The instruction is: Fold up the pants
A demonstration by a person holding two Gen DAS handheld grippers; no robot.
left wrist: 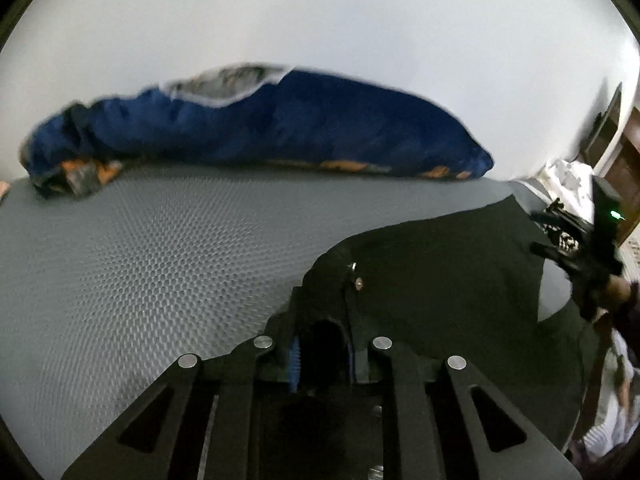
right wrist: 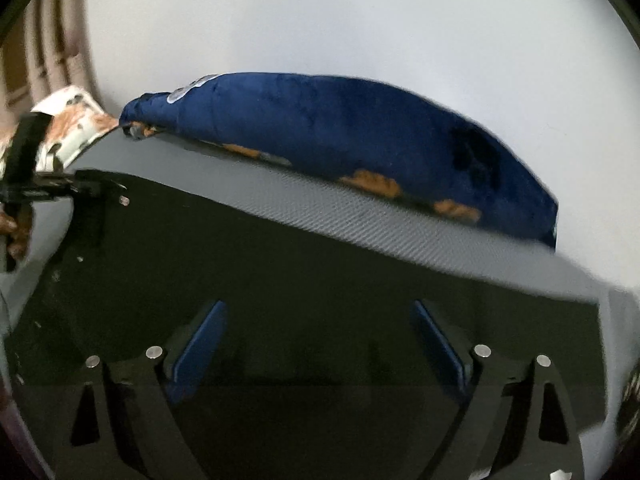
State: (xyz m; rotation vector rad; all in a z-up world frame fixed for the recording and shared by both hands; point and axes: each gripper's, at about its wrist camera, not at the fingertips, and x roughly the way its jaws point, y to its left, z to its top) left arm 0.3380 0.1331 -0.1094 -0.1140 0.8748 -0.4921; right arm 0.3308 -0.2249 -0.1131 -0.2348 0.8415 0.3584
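The black pants (left wrist: 440, 280) lie on a grey textured mattress (left wrist: 140, 260). My left gripper (left wrist: 322, 356) is shut on a bunched corner of the pants near a metal button (left wrist: 359, 283), its blue pads pressed on the cloth. In the right wrist view the pants (right wrist: 280, 272) spread wide below my right gripper (right wrist: 320, 344), whose blue pads (right wrist: 200, 344) stand far apart, open and empty just above the cloth. The right gripper shows at the right edge of the left wrist view (left wrist: 576, 248); the left gripper shows at the far left of the right wrist view (right wrist: 80, 192).
A dark blue blanket with orange patches (left wrist: 300, 128) lies rolled along the far side of the mattress against a white wall (left wrist: 320, 20); it also shows in the right wrist view (right wrist: 360, 140). A patterned white and orange cloth (right wrist: 72, 120) lies at the left.
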